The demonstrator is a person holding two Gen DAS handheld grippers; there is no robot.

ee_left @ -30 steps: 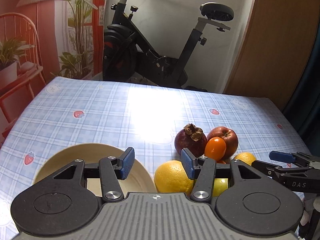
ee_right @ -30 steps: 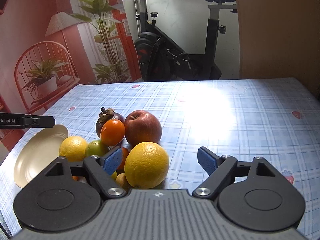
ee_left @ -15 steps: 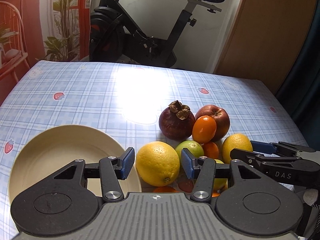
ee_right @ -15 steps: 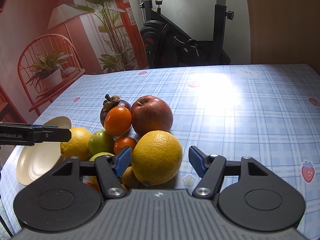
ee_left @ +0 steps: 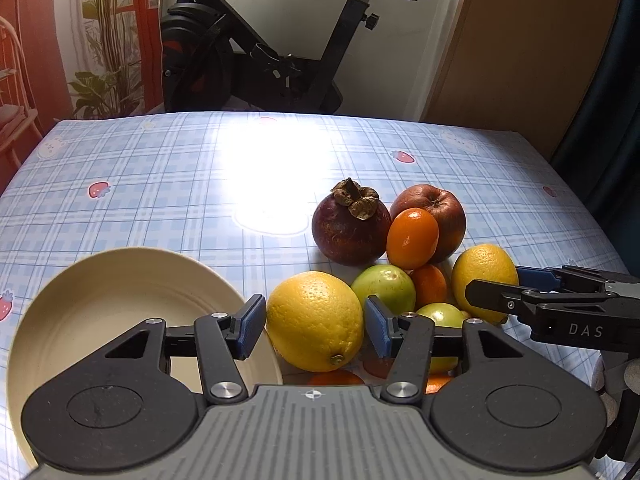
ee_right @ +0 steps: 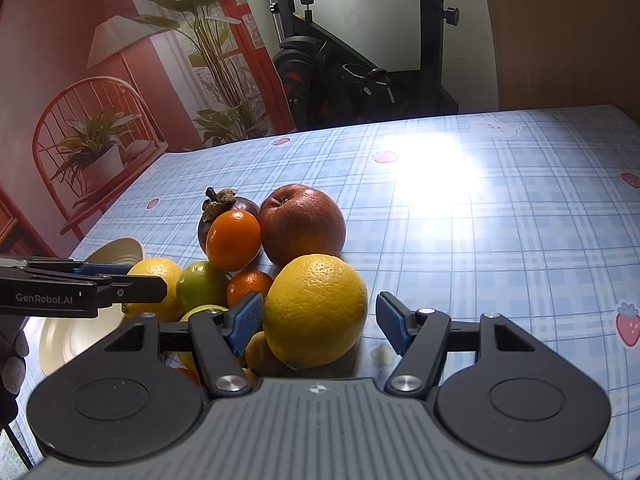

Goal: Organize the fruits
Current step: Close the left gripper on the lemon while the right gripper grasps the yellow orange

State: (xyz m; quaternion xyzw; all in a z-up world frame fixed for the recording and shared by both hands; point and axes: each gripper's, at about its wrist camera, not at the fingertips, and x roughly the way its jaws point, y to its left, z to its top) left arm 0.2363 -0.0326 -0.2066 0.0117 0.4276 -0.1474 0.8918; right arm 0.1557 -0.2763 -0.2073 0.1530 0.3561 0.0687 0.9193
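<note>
The left gripper (ee_left: 315,328) stands open at the lower centre of its own view, its blue pads on either side of a large yellow lemon (ee_left: 315,321); whether the pads touch the peel cannot be told. The lemon lies on the blue checked tablecloth (ee_left: 160,184), just right of a cream plate (ee_left: 100,300) that fills the lower left of that view. Right of the lemon sits a green fruit (ee_left: 384,286), with a second green one (ee_left: 442,316) lower down and a small orange (ee_left: 430,284) between the fruits behind. Further up the frame stand a dark mangosteen (ee_left: 350,226) with a dry brown cap, a glossy orange fruit (ee_left: 412,238) propped on the heap, and a red apple (ee_left: 440,208) behind it.

The right gripper (ee_right: 316,322) is also open at the lower centre of its view. Its left pad lies close by a big yellow-orange citrus (ee_right: 316,310), while a clear gap shows between the fruit and the right pad. In the left wrist view this gripper's fingers (ee_left: 496,294) reach in from the right edge, across that same citrus. An exercise bike (ee_left: 256,44) stands beyond the table at the top of the frame, and a red chair (ee_right: 92,128) with a potted plant (ee_right: 94,148) shows at the left of the right wrist view.
</note>
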